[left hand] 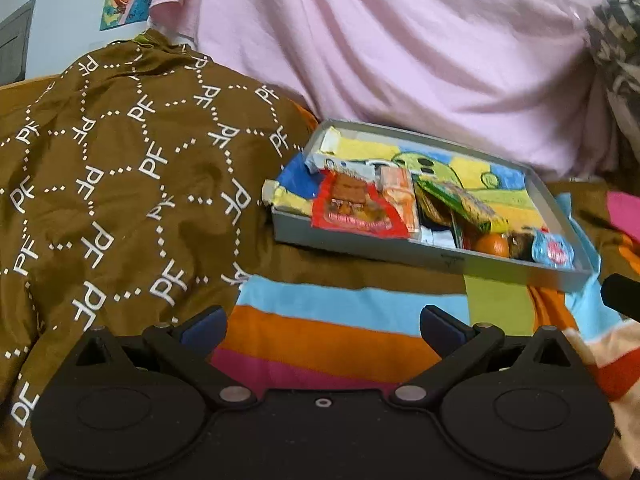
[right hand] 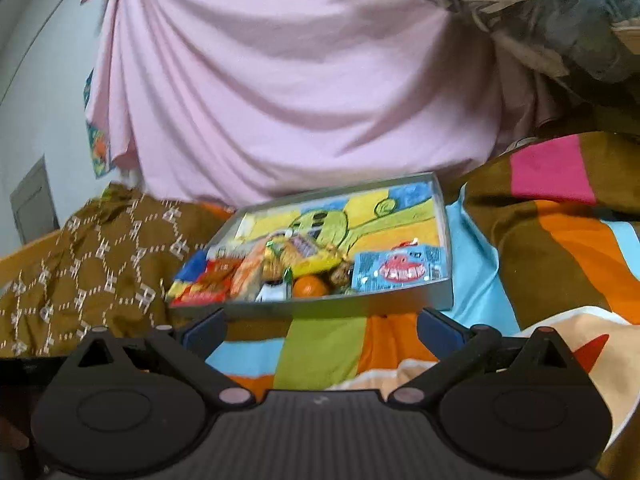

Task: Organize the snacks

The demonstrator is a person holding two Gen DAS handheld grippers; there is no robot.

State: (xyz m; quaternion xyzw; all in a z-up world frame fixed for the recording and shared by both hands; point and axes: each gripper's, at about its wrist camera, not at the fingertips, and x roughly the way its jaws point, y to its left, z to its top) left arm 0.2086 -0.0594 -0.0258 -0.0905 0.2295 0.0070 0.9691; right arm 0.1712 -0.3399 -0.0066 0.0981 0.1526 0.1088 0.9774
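A shallow grey box (left hand: 420, 254) (right hand: 447, 280) with a cartoon-printed bottom lies on a striped blanket and holds several snacks. Among them are a red packet (left hand: 354, 208) (right hand: 204, 286), an orange packet (left hand: 398, 192) (right hand: 250, 270), a yellow-green pack (left hand: 468, 202) (right hand: 316, 264), a small orange fruit (left hand: 493, 245) (right hand: 310, 286) and a light blue packet (left hand: 554, 250) (right hand: 398, 270). My left gripper (left hand: 322, 326) hovers open over the blanket, short of the box's near wall. My right gripper (right hand: 322, 328) is open too, just before the box's front edge. Neither holds anything.
A brown cloth printed with white letters (left hand: 120, 184) (right hand: 88, 268) is heaped to the left of the box. A pink sheet (left hand: 400, 48) (right hand: 288, 88) hangs behind. The striped blanket (left hand: 320, 332) (right hand: 560, 248) bunches up at the right. The other gripper's dark tip (left hand: 620, 294) shows at the right edge.
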